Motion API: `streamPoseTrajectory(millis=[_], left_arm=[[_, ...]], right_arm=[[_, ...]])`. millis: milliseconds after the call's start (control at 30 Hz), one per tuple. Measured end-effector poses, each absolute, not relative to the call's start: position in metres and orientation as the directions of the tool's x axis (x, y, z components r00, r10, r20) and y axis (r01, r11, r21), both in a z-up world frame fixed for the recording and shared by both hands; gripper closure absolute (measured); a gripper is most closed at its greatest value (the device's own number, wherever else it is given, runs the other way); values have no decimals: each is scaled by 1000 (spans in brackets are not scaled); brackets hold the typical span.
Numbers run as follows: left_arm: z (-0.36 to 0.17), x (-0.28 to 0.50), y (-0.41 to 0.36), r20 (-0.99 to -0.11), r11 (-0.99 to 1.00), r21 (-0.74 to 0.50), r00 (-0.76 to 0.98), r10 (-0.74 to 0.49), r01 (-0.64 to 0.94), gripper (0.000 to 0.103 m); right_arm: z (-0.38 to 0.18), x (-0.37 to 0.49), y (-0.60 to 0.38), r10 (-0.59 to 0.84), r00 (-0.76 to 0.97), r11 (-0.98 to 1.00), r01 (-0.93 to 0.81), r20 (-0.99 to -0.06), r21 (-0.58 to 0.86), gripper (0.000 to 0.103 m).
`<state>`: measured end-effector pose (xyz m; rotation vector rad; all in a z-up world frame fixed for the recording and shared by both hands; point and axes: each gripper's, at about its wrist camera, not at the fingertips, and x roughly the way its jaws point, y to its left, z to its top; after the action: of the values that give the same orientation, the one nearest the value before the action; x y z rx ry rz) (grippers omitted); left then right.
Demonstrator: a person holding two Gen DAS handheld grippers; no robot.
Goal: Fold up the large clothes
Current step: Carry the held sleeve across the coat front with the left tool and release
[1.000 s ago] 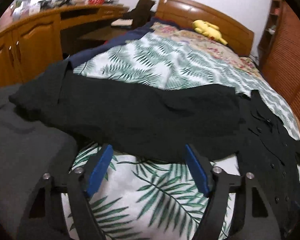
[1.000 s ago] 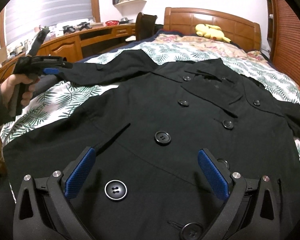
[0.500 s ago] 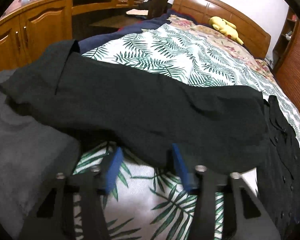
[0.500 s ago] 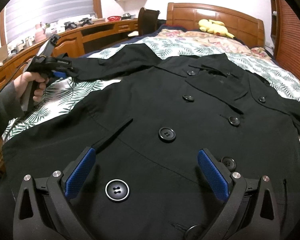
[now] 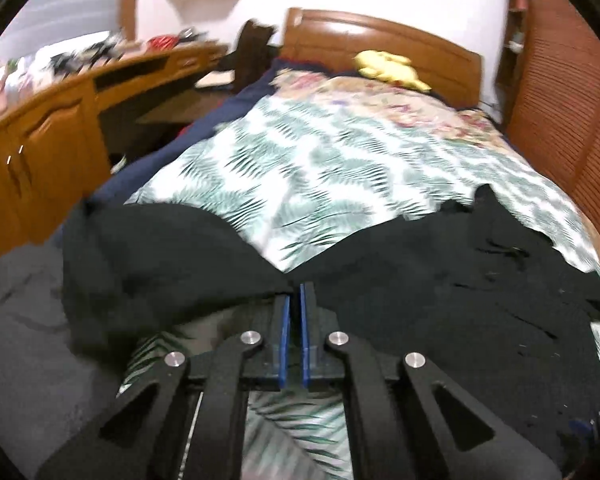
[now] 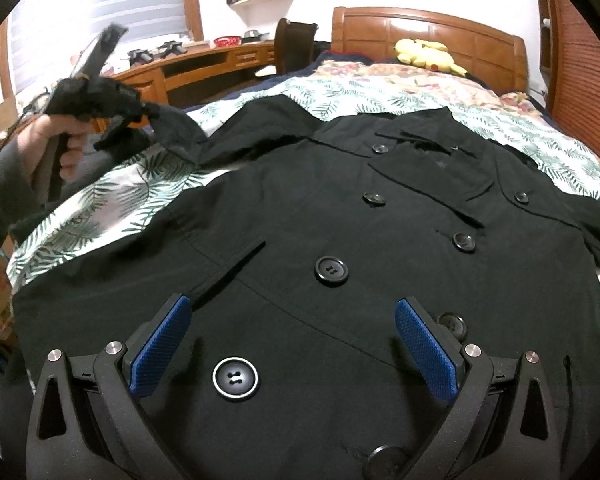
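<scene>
A black double-breasted coat [image 6: 340,220] with big black buttons lies front up on the fern-print bed cover [image 6: 112,200]. My left gripper [image 5: 295,296] is shut on the coat's left sleeve [image 5: 172,256] and holds it lifted off the bed. In the right wrist view the left gripper [image 6: 136,114] shows at the far left with the sleeve [image 6: 176,128] hanging from it. My right gripper [image 6: 292,328] is open and empty, just above the coat's lower front.
A wooden headboard [image 6: 428,36] and a yellow plush toy [image 6: 424,54] are at the far end of the bed. A wooden desk with cabinets [image 5: 52,120] runs along the left. A slatted wooden wall [image 5: 568,92] is on the right.
My left gripper closed on the sleeve edge and lifted it off the bed. My right gripper stayed open over the coat's lower front.
</scene>
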<state>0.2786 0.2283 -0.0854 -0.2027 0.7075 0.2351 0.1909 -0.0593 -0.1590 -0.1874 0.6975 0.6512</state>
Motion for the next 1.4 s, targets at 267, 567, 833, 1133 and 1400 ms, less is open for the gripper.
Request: streamPoseTrajectory(millis=[267,567,833,1133,1400], left_arm=[[-31,274,137,-612,993,-35,788,65,-108,103],[-9,277,51,-603,999,24,797,-6,26,103],[-5,291,-13,-614,991,72,788,-44,111,103],[-19,296,-68,-670,973,73,733,-114,218,101],[-68,268,-77,-734,959,35,659,-165,280,94]], right_arm=[[-136,192,-99,471,616,825,-562,-631,67,0],[-117,195,-151,436,671,868,-489,-600,83,0],[-113,191,-177,409,694,886,-458,-592,75,0],[-101,195,-220,356,741,922,-379,-570,82,0],[-104,200,-240,324,745,937,-337,-584,90,0]])
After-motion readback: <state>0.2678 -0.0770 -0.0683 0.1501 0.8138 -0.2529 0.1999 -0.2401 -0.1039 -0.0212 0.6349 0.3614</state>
